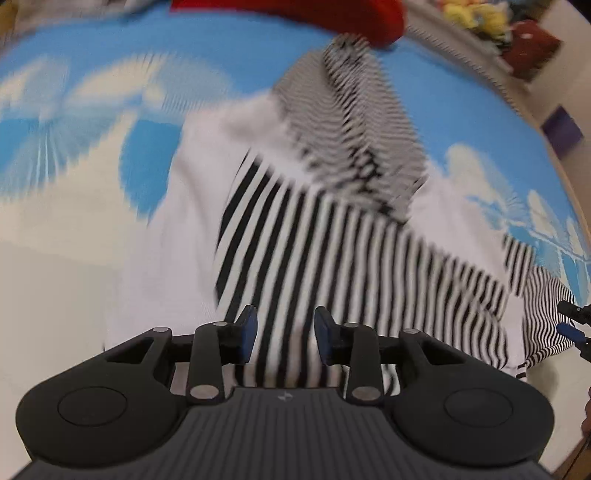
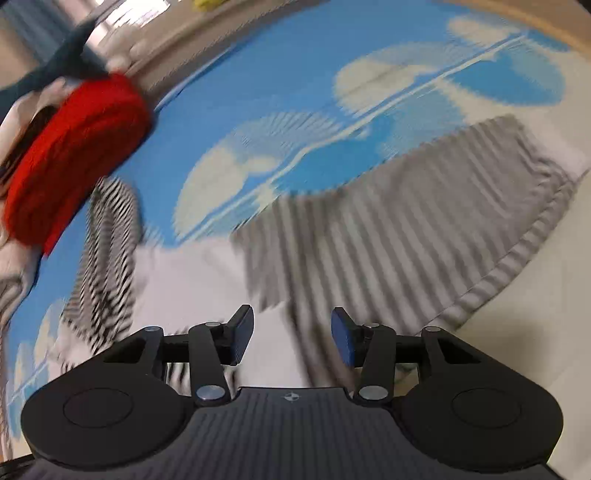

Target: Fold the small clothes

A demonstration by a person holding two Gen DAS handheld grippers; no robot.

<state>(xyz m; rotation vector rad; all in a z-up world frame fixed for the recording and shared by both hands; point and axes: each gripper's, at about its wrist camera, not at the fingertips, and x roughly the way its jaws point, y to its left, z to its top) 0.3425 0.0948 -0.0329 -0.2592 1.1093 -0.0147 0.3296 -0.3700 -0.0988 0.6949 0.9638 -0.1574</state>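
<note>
A black-and-white striped garment (image 1: 354, 258) with white parts lies spread on a blue and white cloud-print sheet (image 1: 92, 66). Its sleeve (image 1: 354, 122) runs up toward the top, rumpled and blurred. My left gripper (image 1: 284, 332) points down over the striped body, jaws apart, and the stripes show through the gap with no pad pressing on them. My right gripper (image 2: 291, 334) is open above the same garment (image 2: 388, 229), whose stripes blur to grey here. The right gripper's fingertips (image 1: 570, 328) also peek in at the left wrist view's right edge, beside the garment's hem.
A folded red cloth (image 1: 332, 14) lies at the top, just beyond the sleeve, and also shows as the red cloth (image 2: 77, 147) at the right wrist view's left. Toys and a dark red item (image 1: 532, 44) lie off the sheet at the top right.
</note>
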